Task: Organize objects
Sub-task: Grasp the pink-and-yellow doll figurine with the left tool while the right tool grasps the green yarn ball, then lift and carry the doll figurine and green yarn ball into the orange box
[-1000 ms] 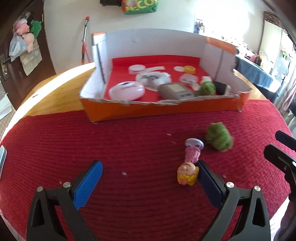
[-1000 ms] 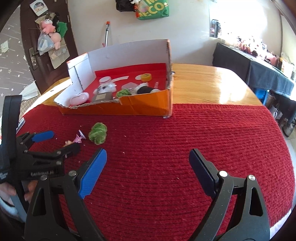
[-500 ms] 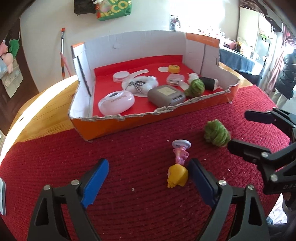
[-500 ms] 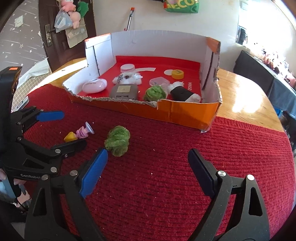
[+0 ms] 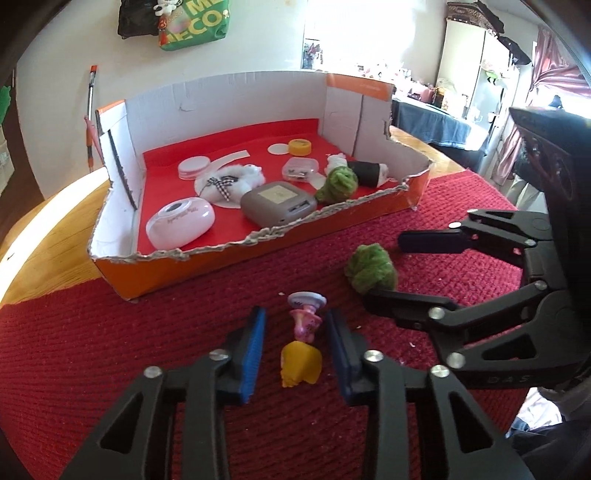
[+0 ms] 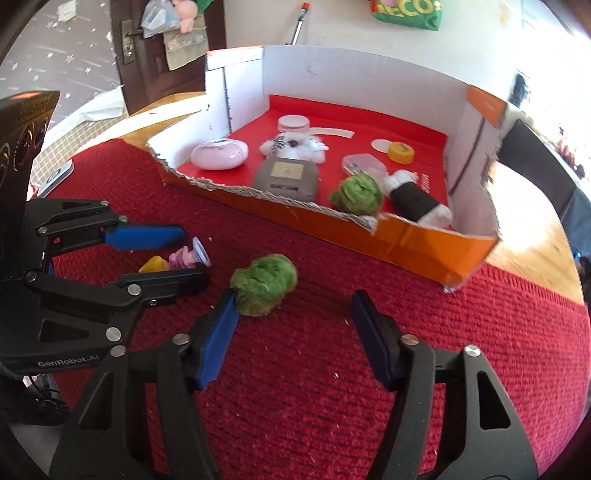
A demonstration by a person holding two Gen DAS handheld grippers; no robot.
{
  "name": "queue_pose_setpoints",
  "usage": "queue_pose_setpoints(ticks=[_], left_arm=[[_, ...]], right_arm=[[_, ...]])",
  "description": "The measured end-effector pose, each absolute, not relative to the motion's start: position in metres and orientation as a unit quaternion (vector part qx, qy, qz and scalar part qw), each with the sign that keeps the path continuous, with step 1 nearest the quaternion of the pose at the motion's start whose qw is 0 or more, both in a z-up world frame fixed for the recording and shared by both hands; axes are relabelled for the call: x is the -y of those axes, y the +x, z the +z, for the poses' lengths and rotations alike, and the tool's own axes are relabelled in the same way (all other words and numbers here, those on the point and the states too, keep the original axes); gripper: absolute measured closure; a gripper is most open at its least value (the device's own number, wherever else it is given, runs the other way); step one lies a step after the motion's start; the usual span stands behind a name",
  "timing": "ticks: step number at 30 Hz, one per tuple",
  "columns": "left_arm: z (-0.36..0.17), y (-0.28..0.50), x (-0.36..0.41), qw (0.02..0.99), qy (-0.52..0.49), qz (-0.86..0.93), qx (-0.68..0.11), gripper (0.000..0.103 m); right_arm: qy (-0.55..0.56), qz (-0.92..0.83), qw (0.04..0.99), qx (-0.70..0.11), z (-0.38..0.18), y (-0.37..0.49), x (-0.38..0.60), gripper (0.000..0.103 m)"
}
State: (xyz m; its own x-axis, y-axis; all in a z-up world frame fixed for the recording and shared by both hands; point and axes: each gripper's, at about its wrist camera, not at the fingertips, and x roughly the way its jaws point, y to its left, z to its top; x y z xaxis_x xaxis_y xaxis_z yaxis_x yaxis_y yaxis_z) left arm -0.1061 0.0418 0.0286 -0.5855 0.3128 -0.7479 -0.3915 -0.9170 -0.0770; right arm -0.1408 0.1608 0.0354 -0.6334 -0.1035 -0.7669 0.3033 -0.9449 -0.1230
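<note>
Red knitted cloth (image 5: 110,369) covers the near part of a wooden table (image 5: 48,243), and on it stands an orange cardboard box (image 5: 229,266) with a torn front edge. Readable writing is scarce: "GenRobot.AI" is printed on the left gripper (image 6: 184,254) body in the right wrist view, the letters "DAS" show on the right gripper (image 5: 384,269) body in the left wrist view, and a green bag (image 5: 195,22) on the wall shows "ECO" with the rest cut off. Labels on the grey case (image 5: 277,203) and white oval case (image 5: 181,221) inside the box are too small to read. The left gripper's jaws are closing around a small doll (image 5: 301,350) lying on the cloth, yellow-haired head toward the camera; the pads do not quite touch it. The right gripper's jaws are closing too, with a green fuzzy ball (image 6: 264,282) at its left pad, not clamped.
</note>
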Motion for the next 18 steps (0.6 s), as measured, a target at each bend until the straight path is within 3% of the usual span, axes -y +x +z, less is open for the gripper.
queue_pose_setpoints(ticks=[1,3,4,18], left_arm=[[0.029,-0.107,-0.041,0.201,-0.411,0.888,-0.042,0.083],[0.029,-0.107,-0.038,0.204,-0.414,0.887,-0.030,0.083],[0.029,-0.107,-0.036,0.206,-0.415,0.886,-0.025,0.083],[0.075,-0.086,-0.018,0.215,-0.368,0.905,0.000,0.084]], right_arm=[[0.413,-0.894,0.118,-0.125,0.035,-0.143,-0.158,0.054],[0.410,-0.894,0.127,-0.130,0.034,-0.144,-0.155,0.071],[0.410,-0.893,0.134,-0.129,0.034,-0.144,-0.154,0.074],[0.373,-0.909,0.156,-0.099,0.066,-0.118,-0.156,0.075]])
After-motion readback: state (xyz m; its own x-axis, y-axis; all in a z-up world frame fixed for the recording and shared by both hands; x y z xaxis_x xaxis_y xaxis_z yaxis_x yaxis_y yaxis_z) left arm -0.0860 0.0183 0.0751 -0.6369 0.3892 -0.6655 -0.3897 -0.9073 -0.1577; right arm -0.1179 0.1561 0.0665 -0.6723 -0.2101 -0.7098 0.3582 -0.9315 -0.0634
